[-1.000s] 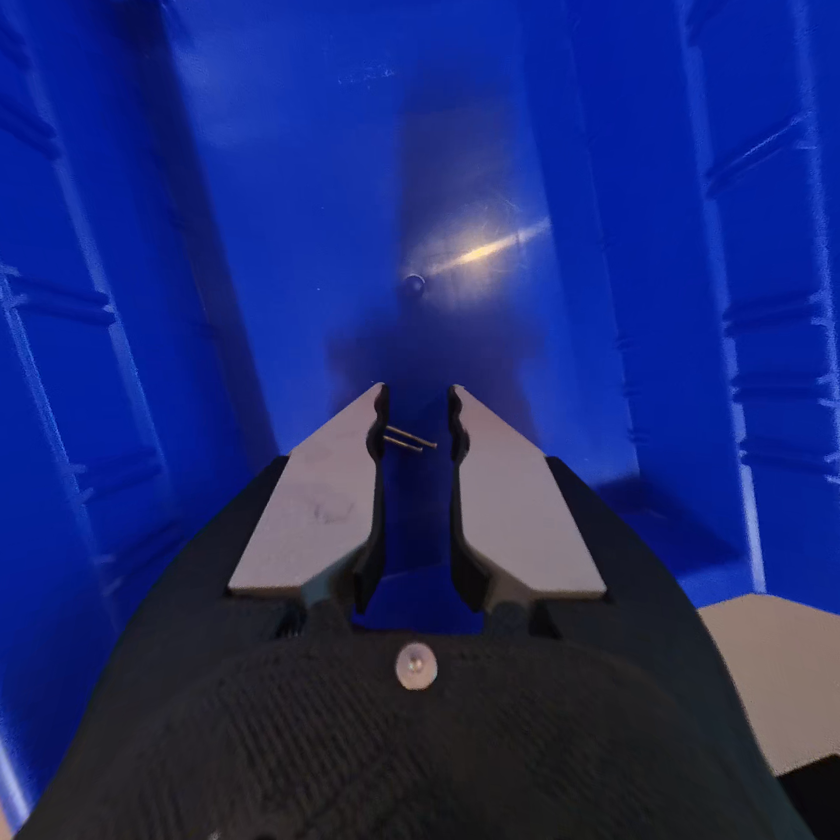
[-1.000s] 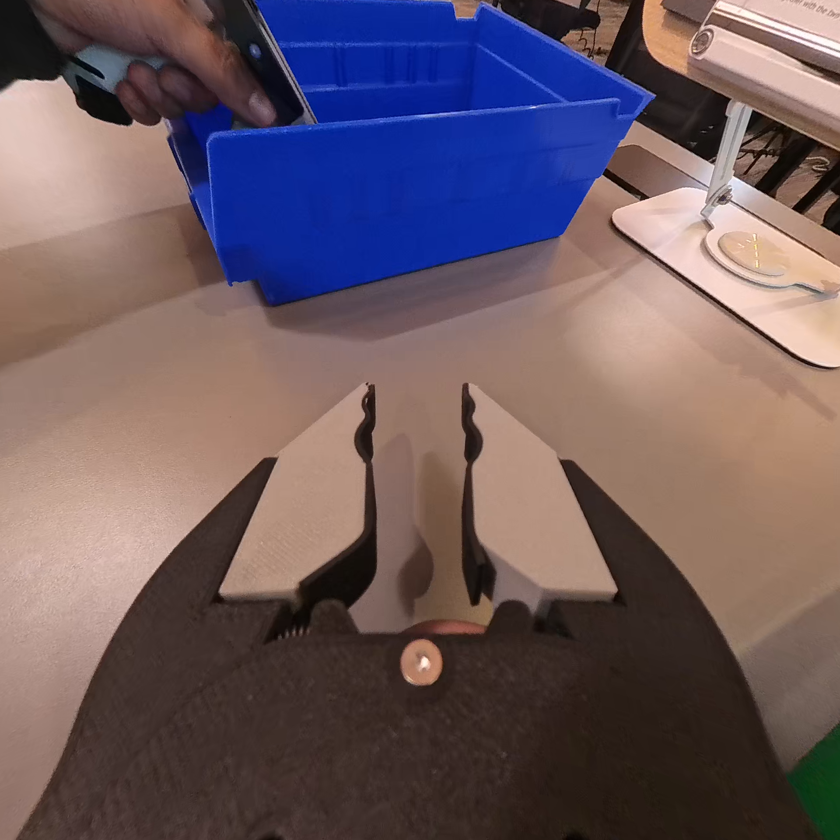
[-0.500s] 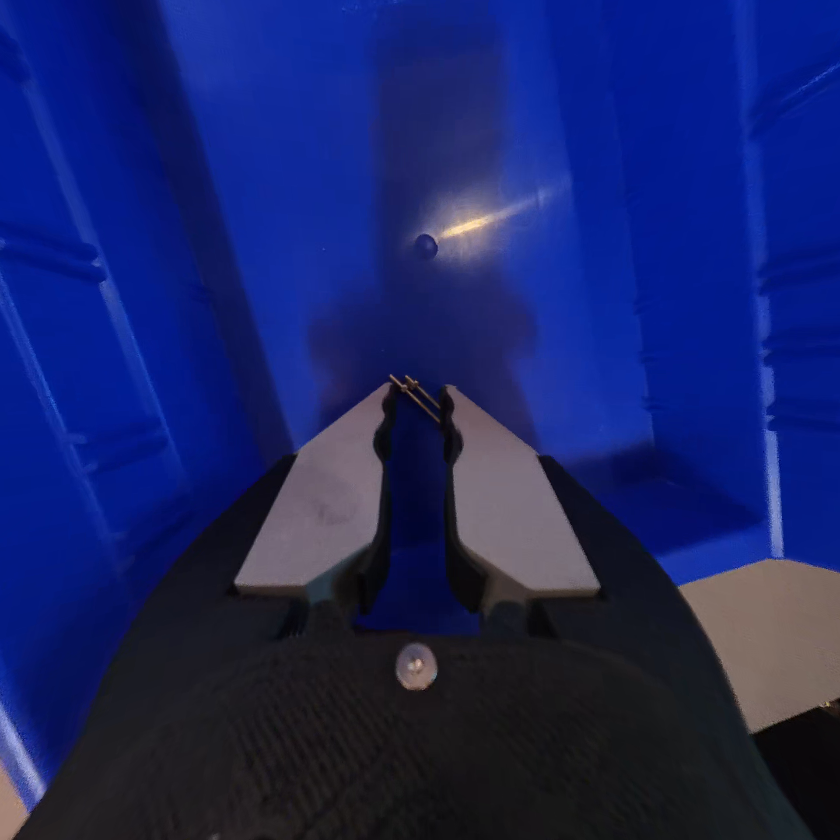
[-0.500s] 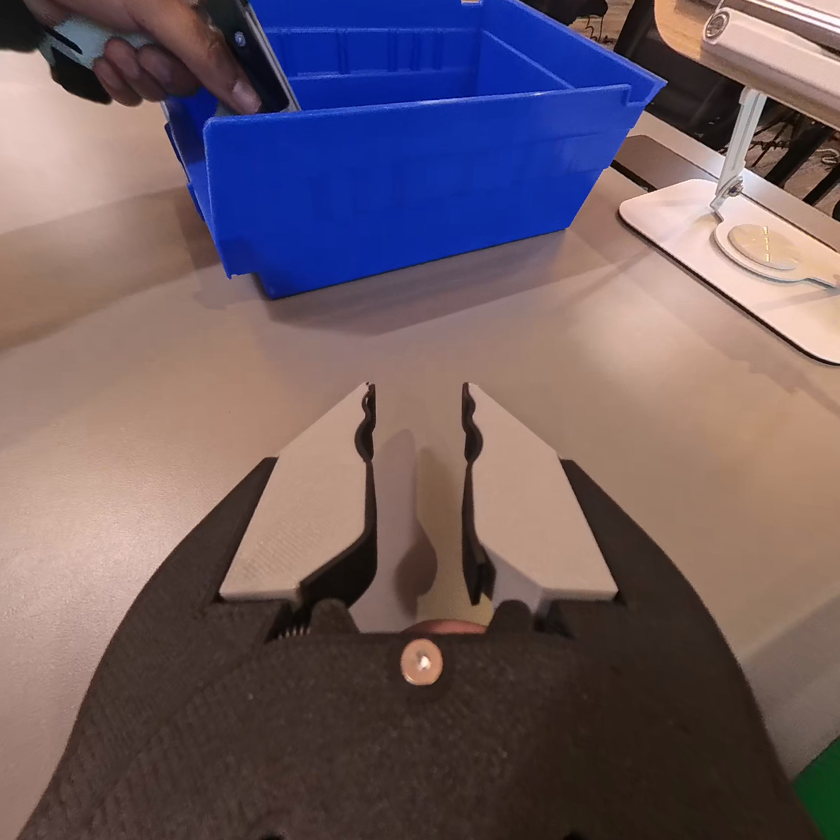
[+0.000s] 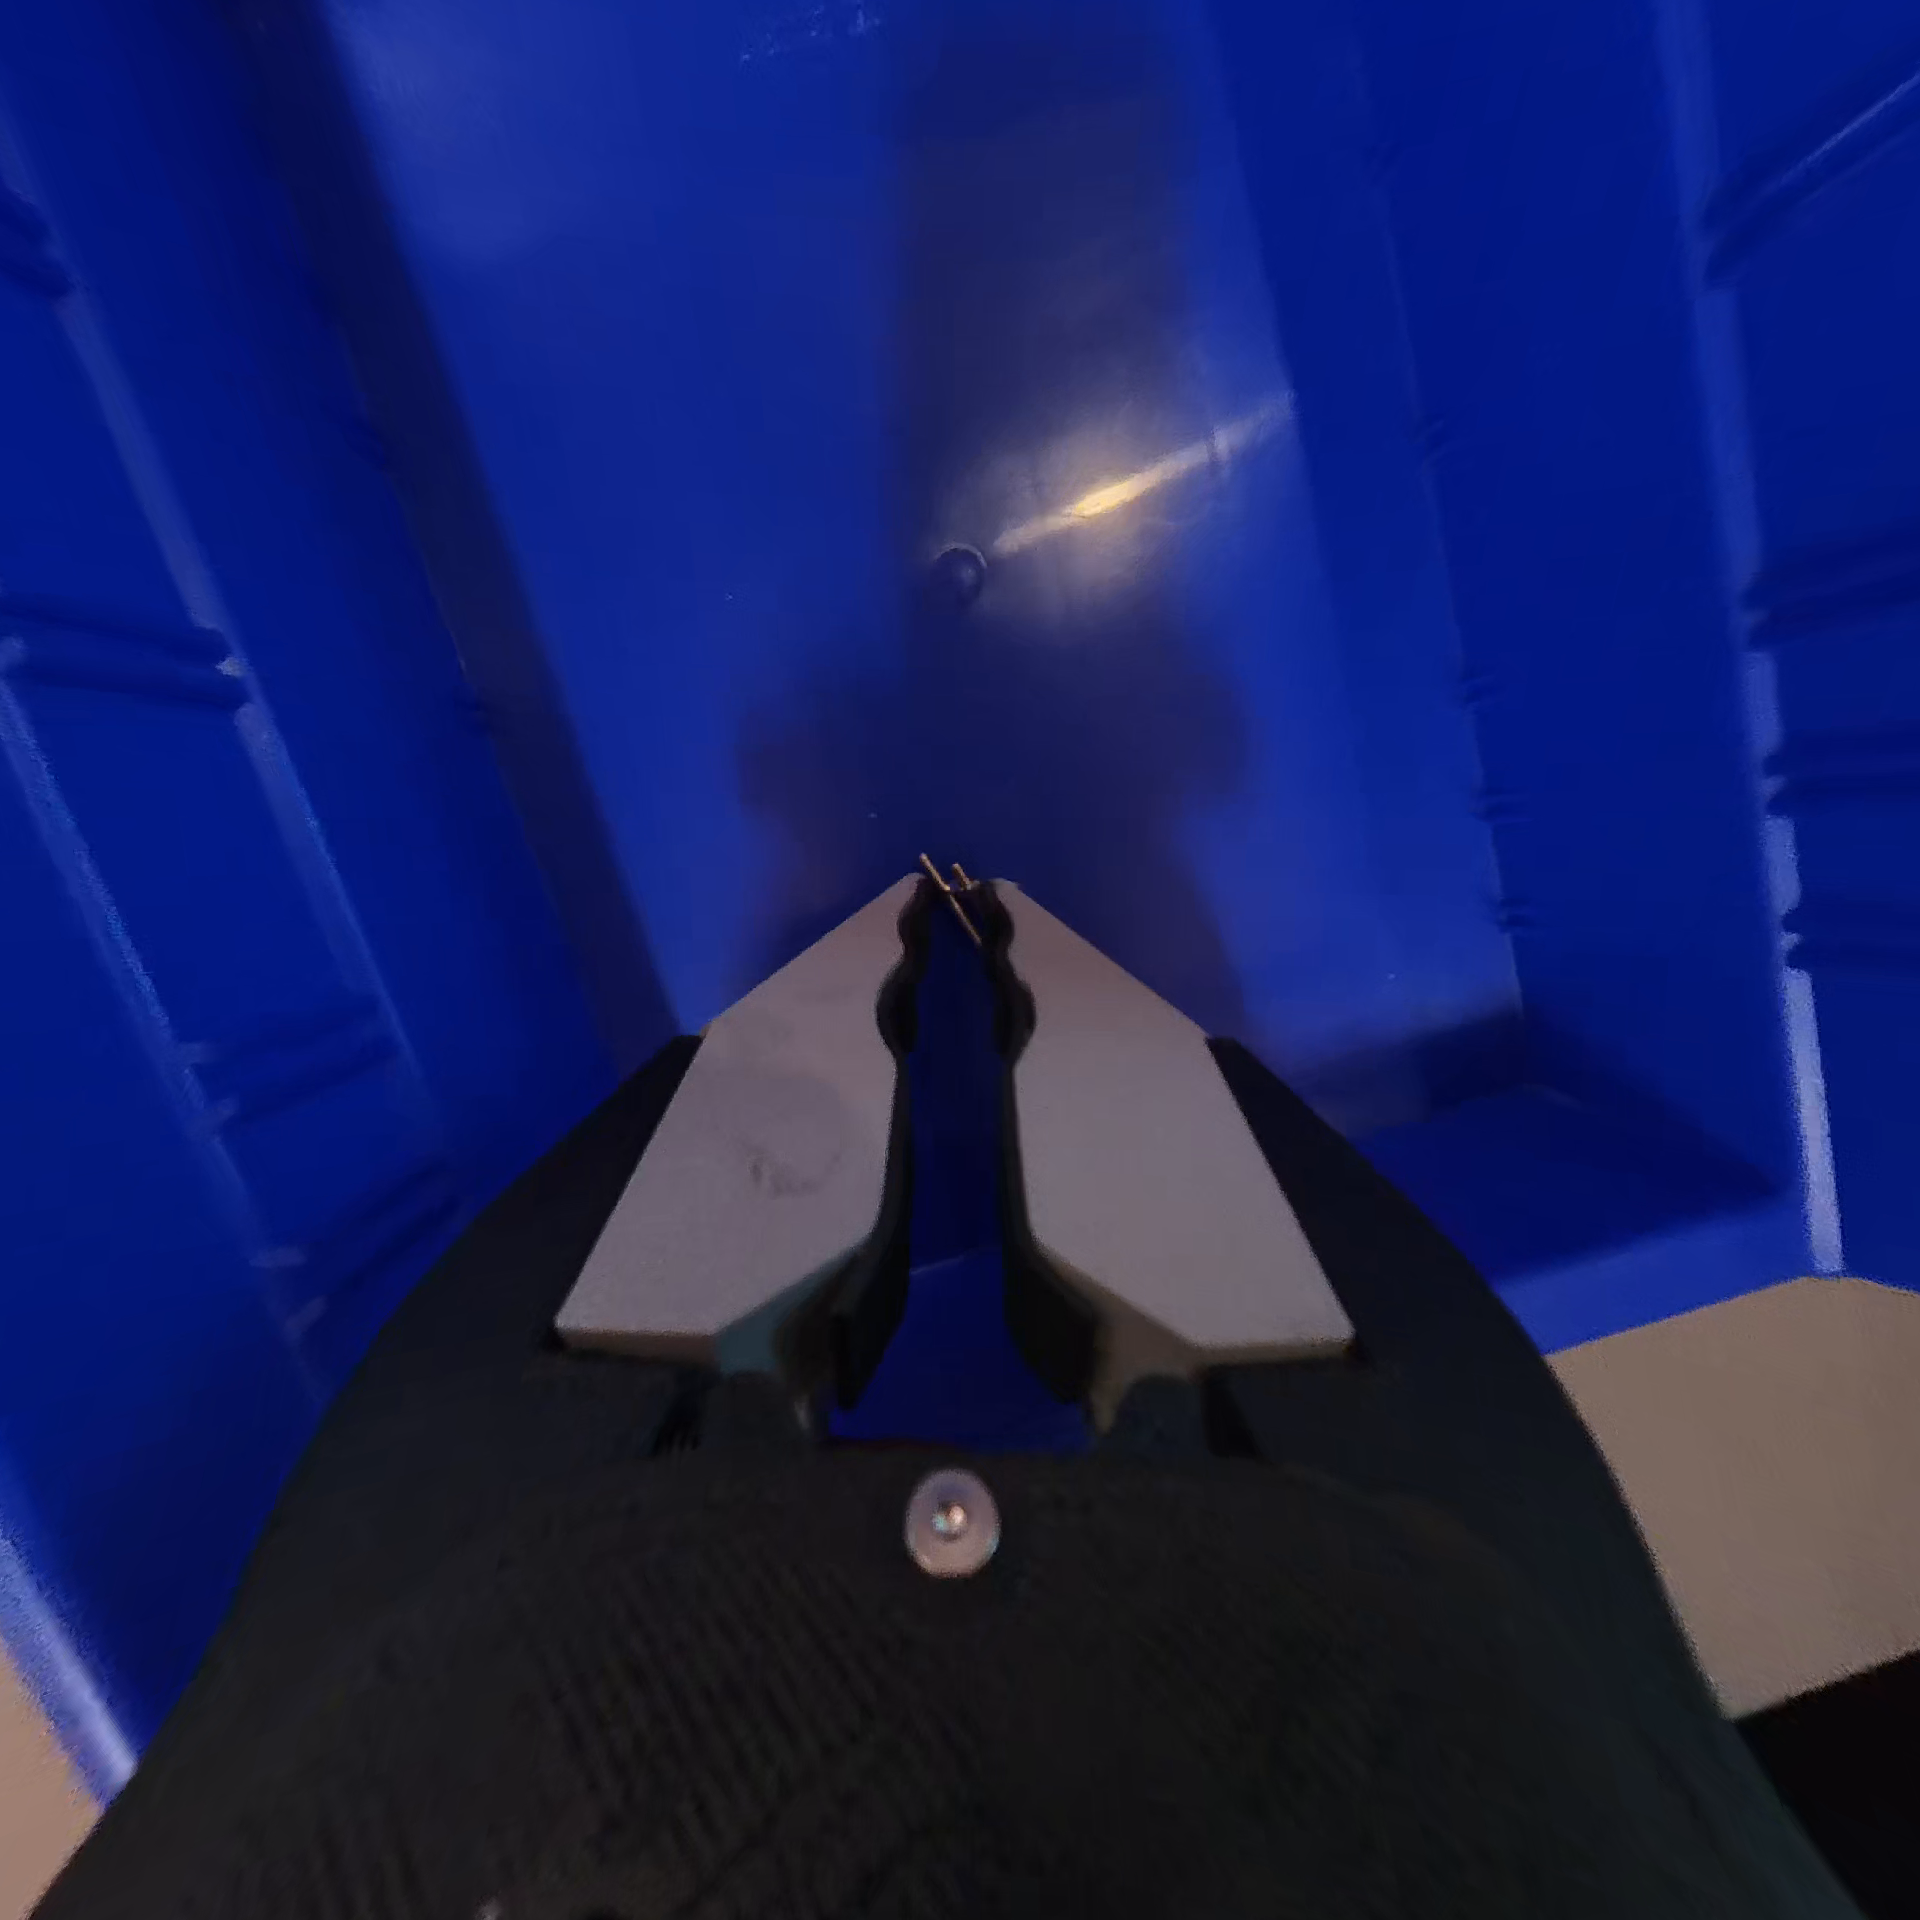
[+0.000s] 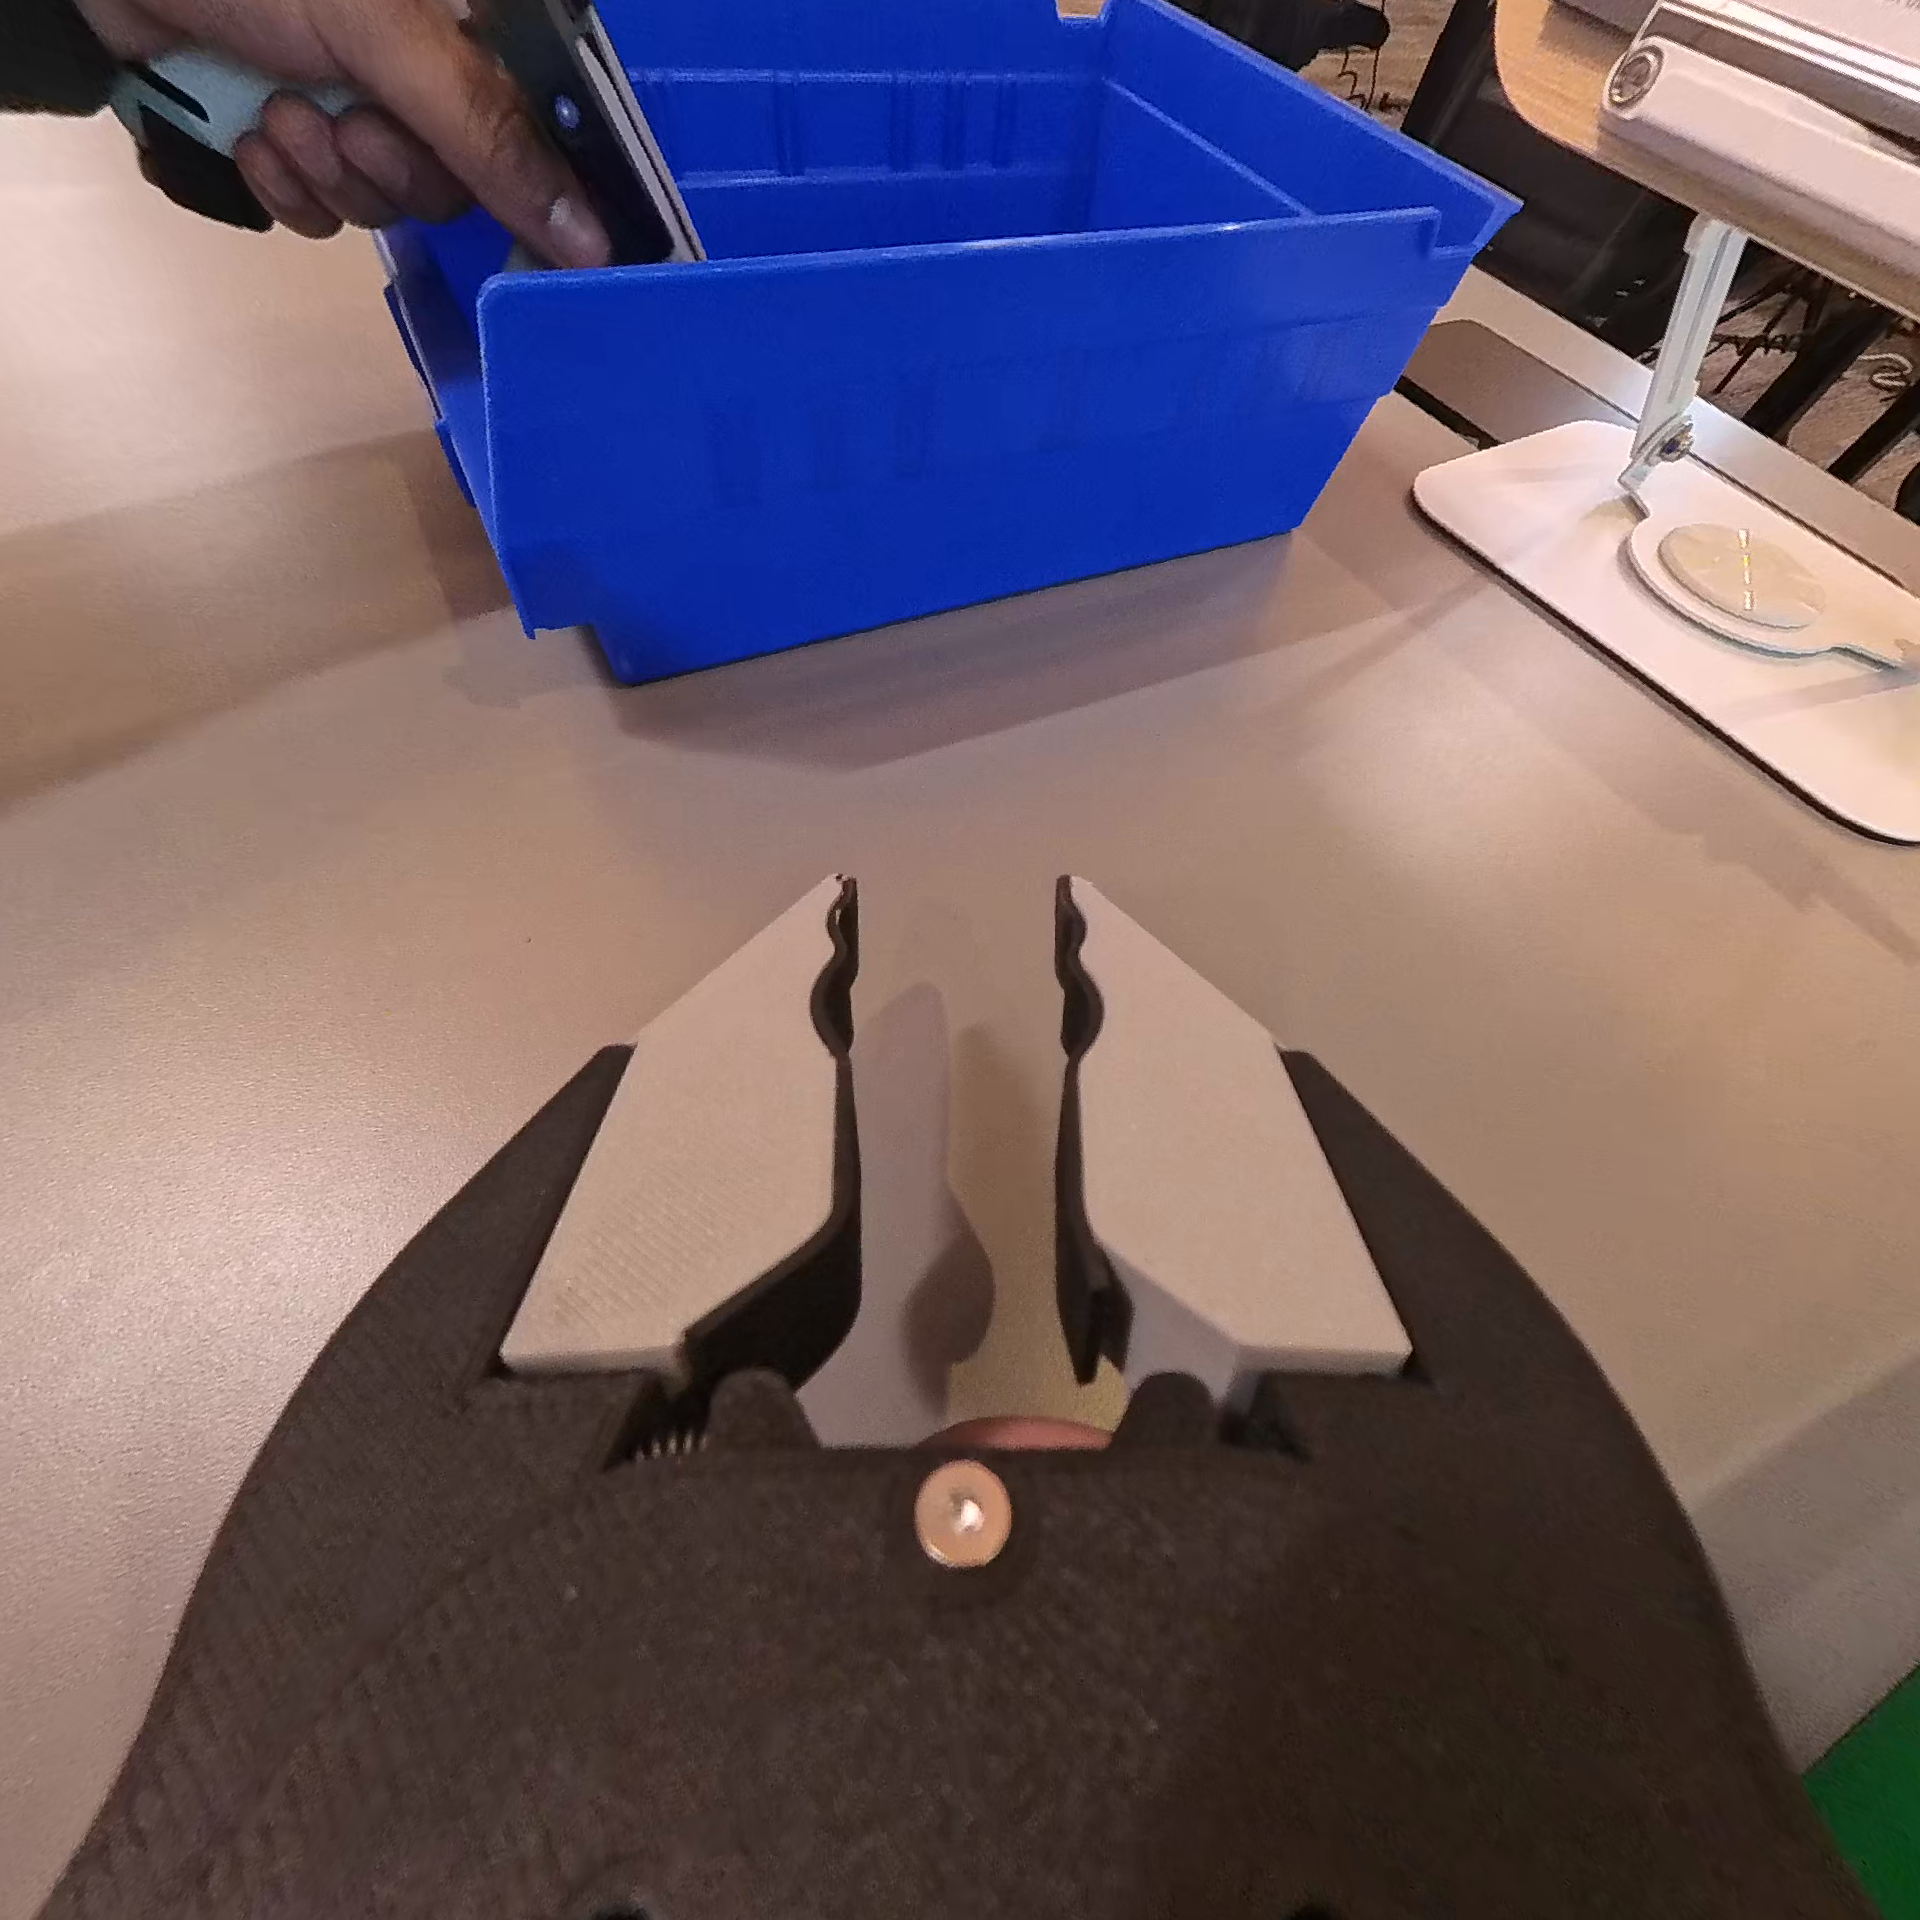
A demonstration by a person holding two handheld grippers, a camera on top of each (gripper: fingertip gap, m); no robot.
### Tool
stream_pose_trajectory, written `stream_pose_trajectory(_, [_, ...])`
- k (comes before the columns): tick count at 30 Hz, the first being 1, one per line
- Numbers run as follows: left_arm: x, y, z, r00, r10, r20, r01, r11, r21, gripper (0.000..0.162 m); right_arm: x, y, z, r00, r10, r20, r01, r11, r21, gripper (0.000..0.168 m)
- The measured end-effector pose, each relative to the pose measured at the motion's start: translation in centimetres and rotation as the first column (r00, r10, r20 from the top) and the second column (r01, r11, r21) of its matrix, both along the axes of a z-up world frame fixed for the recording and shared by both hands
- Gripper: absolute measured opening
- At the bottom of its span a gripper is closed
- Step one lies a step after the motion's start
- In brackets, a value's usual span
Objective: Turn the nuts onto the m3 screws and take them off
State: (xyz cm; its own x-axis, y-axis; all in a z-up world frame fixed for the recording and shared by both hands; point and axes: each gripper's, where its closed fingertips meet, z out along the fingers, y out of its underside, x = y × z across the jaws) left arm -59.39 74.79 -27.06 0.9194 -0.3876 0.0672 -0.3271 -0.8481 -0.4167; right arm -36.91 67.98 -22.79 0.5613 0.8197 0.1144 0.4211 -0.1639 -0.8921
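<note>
My left gripper [image 5: 958, 891] reaches down into a blue plastic bin [image 5: 623, 416]. Its fingertips are shut on two thin metal screws [image 5: 954, 896] that lie side by side and poke out past the tips. No nut shows in either view. My right gripper [image 6: 956, 894] is open and empty, low over the beige table [image 6: 416, 987] in front of the bin [image 6: 935, 447]. The right wrist view also shows the left gripper's body [image 6: 613, 156], held by a hand [image 6: 395, 135], dipping into the bin's left end.
A white flat base with a round disc and a thin stand [image 6: 1704, 582] sits on the table at the right. A green surface [image 6: 1870, 1787] shows at the lower right corner. A small round bump [image 5: 958, 569] marks the bin floor. One gripper's finger ends stand about 25 cm off the other's. The small round bump [image 5: 958, 569] sits 6 cm or so from the ends of my left fingers.
My left gripper has closed from open onto the two screws on the bin floor. The right gripper has drifted slightly toward the bin and stayed open.
</note>
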Motion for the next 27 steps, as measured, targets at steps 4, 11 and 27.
stream_pose_trajectory(4, [0.1, 0.1, 0.8, 1.000, -0.005, 0.023, 0.004, 1.000, 0.028, 0.000, 0.0, 0.0, -0.1, 1.000, 0.000, 0.002, 0.000, 1.000, -0.001, 0.035])
stream_pose_trajectory(11, [0.2, -0.1, 0.7, 1.000, -0.024, -0.001, 0.024, 0.999, 0.033, 0.000, 0.0, 0.0, -0.1, 1.000, -0.001, 0.004, 0.001, 1.000, 0.000, 0.035])
stream_pose_trajectory(27, [4.2, 1.5, 1.0, 0.994, -0.010, 0.108, 0.010, 1.000, 0.007, 0.022, 0.0, 0.0, 0.0, 1.000, 0.002, 0.006, -0.002, 1.000, 0.004, 0.035])
